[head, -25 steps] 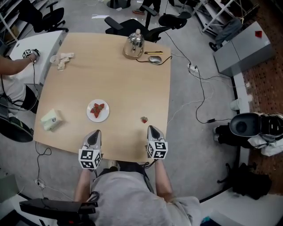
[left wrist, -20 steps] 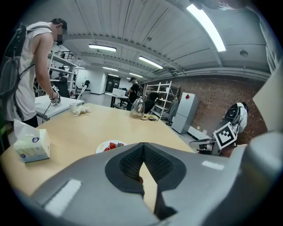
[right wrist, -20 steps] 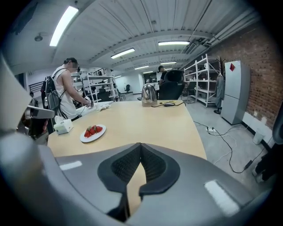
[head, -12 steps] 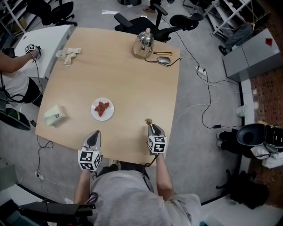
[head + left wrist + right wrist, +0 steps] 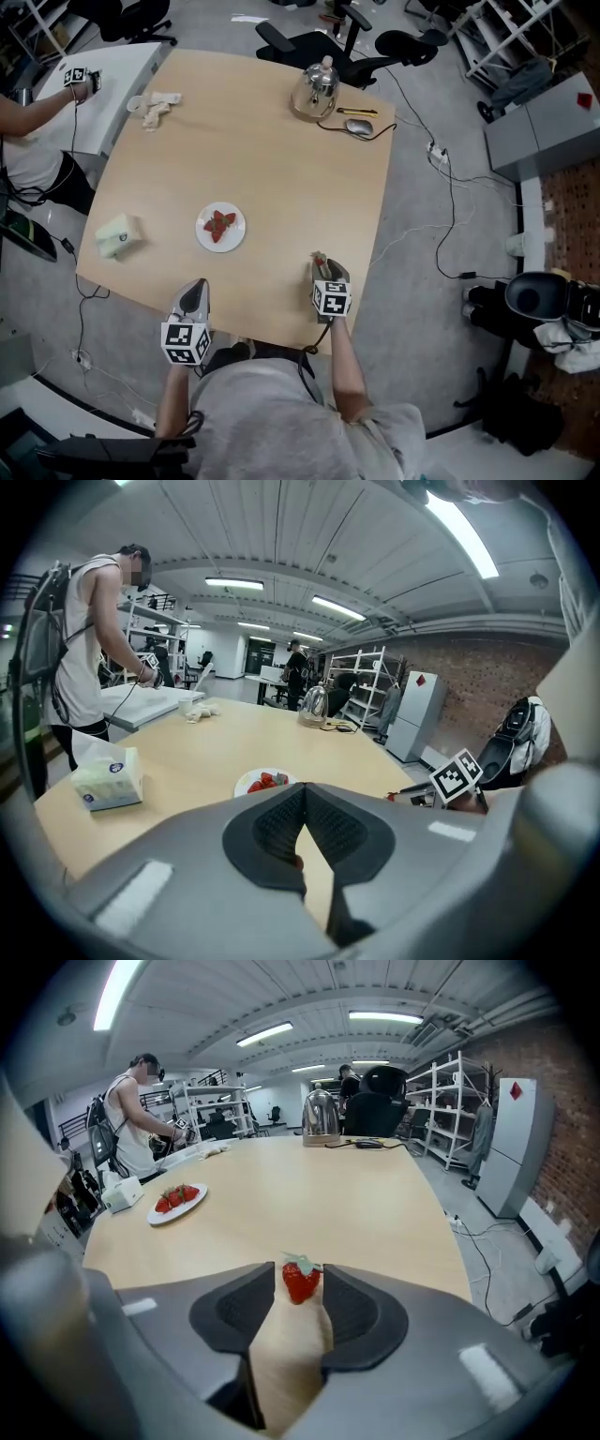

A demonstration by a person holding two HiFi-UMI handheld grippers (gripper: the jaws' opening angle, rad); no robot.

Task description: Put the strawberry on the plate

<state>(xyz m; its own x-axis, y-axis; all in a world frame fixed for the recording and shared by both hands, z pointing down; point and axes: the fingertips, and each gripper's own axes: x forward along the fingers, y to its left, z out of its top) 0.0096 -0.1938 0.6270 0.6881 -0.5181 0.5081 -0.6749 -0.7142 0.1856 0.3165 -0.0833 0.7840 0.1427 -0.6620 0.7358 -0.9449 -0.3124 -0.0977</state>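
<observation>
Pale wood forms the table, near whose front edge both grippers are held. At the right gripper the jaws have just been opening and are now parted. The strawberry is seen between their tips, leaf up, resting on the tabletop, and is not squeezed by the pads. The left gripper is closed, tips together, with nothing held. The plate is set well apart to the strawberry's left, with cut strawberries on it.

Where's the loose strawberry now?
Right gripper view: the small red strawberry sits on the tan table between the right tongs' jaws, which have just been opening, right of the white plate.
</observation>
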